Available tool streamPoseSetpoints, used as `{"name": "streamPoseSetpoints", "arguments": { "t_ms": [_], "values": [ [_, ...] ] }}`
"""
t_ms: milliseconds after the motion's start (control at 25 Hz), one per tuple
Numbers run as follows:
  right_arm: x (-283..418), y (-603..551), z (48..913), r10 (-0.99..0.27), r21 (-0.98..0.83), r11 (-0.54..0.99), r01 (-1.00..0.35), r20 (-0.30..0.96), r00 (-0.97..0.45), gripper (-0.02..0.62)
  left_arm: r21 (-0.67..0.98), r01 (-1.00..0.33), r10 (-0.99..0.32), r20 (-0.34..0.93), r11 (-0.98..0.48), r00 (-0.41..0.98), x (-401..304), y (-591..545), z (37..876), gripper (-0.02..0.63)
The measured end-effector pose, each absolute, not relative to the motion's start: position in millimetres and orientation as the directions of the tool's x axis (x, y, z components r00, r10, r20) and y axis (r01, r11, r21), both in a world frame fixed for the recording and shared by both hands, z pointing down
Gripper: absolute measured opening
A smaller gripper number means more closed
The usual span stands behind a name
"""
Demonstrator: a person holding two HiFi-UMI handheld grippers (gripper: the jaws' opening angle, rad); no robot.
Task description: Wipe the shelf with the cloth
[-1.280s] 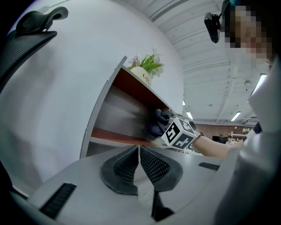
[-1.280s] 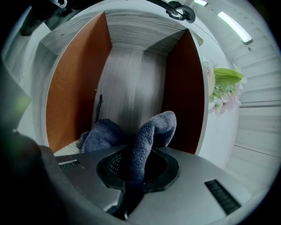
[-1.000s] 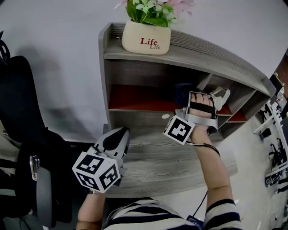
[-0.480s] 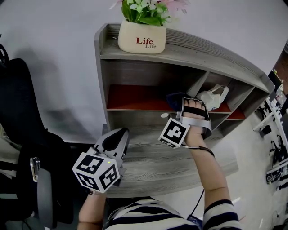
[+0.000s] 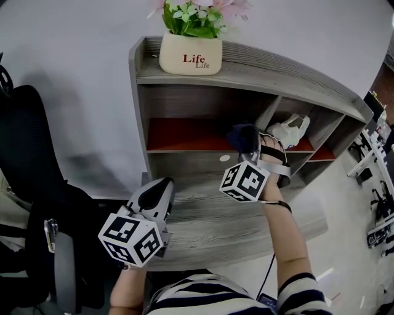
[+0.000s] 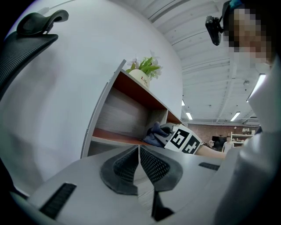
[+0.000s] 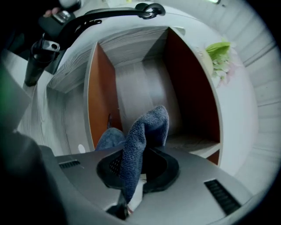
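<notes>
Where the desk [image 5: 209, 221] is closest to the person, the left gripper [image 6: 139, 158] sits low over it. Its jaws are pressed together with nothing between them.

A bit further on, the right gripper [image 7: 138, 169] reaches to the front of the shelf [image 5: 140, 92]. Its jaws are squeezed tight on the blue cloth [image 7: 145, 132]. The cloth looks soft, light and floppy, and the loose end folds over past the jaws. It seems fuzzy, so it should not slip. A bunched middle part is the best place to hold it, with plenty left hanging out to rub the wood.

The cloth is at the mouth of the big space, over the red board [image 5: 184, 134], near the wall between the spaces. I cannot tell if it touches the board.

The big space has nothing else in it. The smaller space to the right holds a crumpled white thing [image 5: 289, 130].

Furthest away, on top, a cream pot [image 5: 191, 55] holds flowers [image 5: 194, 15].
</notes>
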State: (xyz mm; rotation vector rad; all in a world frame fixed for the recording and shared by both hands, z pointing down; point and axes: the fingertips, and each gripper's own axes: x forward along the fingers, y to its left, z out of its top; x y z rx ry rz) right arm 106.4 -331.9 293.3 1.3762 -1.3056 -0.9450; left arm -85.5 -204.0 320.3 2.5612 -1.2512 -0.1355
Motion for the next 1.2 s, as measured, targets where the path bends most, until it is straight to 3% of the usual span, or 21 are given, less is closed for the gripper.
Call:
{"name": "streamPoseSetpoints", "arguments": {
  "t_ms": [240,480,1000,1200],
  "values": [
    [94,-293,248,-0.997,0.876,-0.053,-0.479,-0.070,-0.018,0.044,0.297,-0.747,-0.780,0.011,-0.595,0.625,-86,-200,316,0.026],
    [84,-255,214,-0.982,0.742,-0.045,-0.669,-0.156,-0.108,0.044,0.282,-0.743,-0.775,0.002,-0.606,0.632,-89,-198,313,0.026],
    [26,-221,143,-0.879,0.596,-0.011,-0.803,-0.388,-0.276,0.044,0.226,-0.739,-0.754,0.026,-0.635,0.656,-106,-198,320,0.026],
    [7,-224,139,-0.856,0.617,0.061,-0.784,-0.372,-0.359,0.044,0.208,-0.735,-0.750,0.009,-0.646,0.662,-91,-200,311,0.026]
  ]
}}
